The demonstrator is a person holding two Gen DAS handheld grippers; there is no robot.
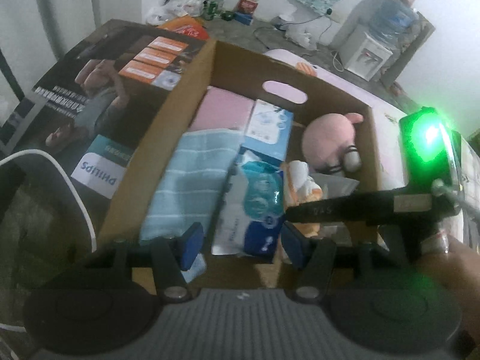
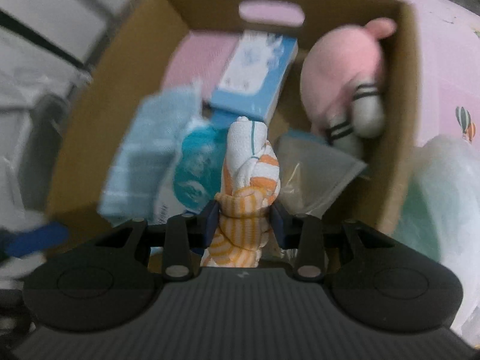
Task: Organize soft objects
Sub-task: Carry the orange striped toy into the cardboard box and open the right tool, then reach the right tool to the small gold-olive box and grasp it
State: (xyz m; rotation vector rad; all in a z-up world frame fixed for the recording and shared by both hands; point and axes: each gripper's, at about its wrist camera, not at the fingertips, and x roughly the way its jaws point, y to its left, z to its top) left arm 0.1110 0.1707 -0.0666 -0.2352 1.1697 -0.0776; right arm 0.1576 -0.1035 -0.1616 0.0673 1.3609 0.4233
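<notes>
An open cardboard box holds a folded pink cloth, a light blue towel, a blue-and-white carton, a wipes pack, a pink plush toy and a grey bag. My left gripper hovers open over the box's near side, nothing between its blue pads. My right gripper is shut on a rolled orange-and-white striped cloth above the box's middle. That cloth also shows in the left wrist view.
A dark printed Philips box lies left of the cardboard box, with a white cable beside it. The right tool's housing glows green; a hand holds it. Pink patterned sheet and a pale plastic bag lie right.
</notes>
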